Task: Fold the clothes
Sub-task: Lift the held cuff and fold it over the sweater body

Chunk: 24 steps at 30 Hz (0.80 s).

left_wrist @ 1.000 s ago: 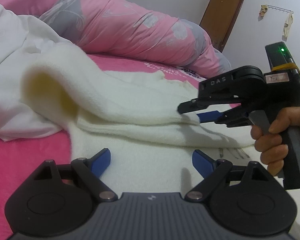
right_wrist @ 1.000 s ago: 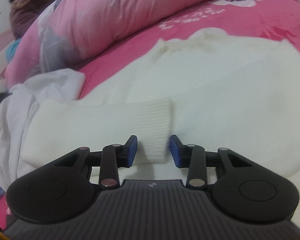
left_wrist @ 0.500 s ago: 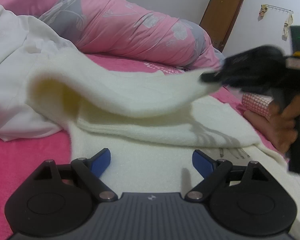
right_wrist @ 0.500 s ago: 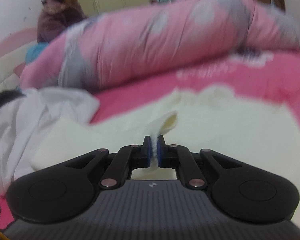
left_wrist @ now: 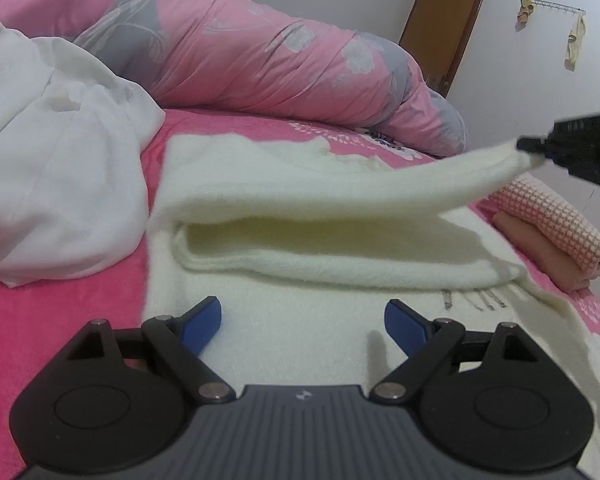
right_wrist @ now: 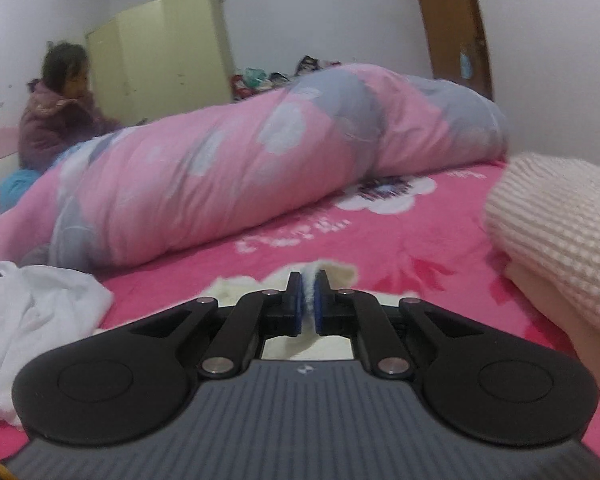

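Sweater point(left_wrist: 312, 332), cream and fleecy, lies spread on the pink bedspread point(left_wrist: 60, 304), filling the centre and lower half of the left wrist view. Its sleeve point(left_wrist: 380, 188) is lifted off the body and stretched toward 3 o'clock, where the right gripper point(left_wrist: 530, 148) has the cuff pinched; the fabric sags in a shallow arc between shoulder and cuff. In the right wrist view the right gripper point(right_wrist: 307, 300) shows its blue pads closed tight, with a thin wad of cream fabric squeezed between them.

Left gripper point(left_wrist: 302, 320) stands wide, its blue pads well apart over the sweater's lower body, nothing between them; whether they touch the cloth cannot be told.

White garment point(left_wrist: 56, 184) lies crumpled at 9 o'clock, just beside the sweater. Rolled pink floral quilt point(left_wrist: 260, 52) runs across 12 o'clock. Folded pink checked clothes point(left_wrist: 556, 232) sit at 3 o'clock, near the sweater's edge. A person in a purple jacket point(right_wrist: 56, 120) sits beyond the quilt at 10 o'clock of the right wrist view.
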### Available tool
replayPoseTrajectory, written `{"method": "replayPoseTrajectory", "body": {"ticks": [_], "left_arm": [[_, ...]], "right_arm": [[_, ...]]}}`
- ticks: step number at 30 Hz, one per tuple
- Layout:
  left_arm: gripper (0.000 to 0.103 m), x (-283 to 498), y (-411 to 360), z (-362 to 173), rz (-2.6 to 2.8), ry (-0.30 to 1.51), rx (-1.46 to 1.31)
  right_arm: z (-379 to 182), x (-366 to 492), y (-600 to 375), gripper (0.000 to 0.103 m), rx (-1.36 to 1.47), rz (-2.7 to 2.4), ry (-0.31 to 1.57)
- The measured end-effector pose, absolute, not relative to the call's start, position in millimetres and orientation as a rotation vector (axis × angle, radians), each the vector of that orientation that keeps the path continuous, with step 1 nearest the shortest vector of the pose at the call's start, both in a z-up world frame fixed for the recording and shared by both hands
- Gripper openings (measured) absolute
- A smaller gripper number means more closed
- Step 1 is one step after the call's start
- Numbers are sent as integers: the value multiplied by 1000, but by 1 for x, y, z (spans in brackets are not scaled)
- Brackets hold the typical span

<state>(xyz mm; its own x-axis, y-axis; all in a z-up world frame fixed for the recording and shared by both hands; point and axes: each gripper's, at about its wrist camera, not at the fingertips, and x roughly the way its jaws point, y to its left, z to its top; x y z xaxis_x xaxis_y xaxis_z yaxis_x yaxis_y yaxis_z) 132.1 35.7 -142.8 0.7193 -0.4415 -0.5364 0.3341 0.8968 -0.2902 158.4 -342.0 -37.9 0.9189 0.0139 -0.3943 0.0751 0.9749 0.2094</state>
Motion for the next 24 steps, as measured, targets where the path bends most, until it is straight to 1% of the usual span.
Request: {"method": "replayPoseTrajectory", "body": {"ticks": [8, 13, 15, 22, 24], "left_arm": [[90, 130, 34, -143, -430, 635, -163], [91, 130, 34, -143, -430, 635, -164], [91, 130, 34, -143, -430, 635, -163], [91, 129, 33, -142, -428, 637, -159], [91, 129, 32, -142, -427, 637, -156]], "right_arm": [[-82, 169, -353, 4, 164, -69, 504], [-132, 182, -362, 5, 125, -75, 686], [-135, 179, -370, 7, 173, -64, 673], [-118, 156, -424, 12, 537, -81, 627], [-117, 150, -433, 20, 602, -59, 632]]}}
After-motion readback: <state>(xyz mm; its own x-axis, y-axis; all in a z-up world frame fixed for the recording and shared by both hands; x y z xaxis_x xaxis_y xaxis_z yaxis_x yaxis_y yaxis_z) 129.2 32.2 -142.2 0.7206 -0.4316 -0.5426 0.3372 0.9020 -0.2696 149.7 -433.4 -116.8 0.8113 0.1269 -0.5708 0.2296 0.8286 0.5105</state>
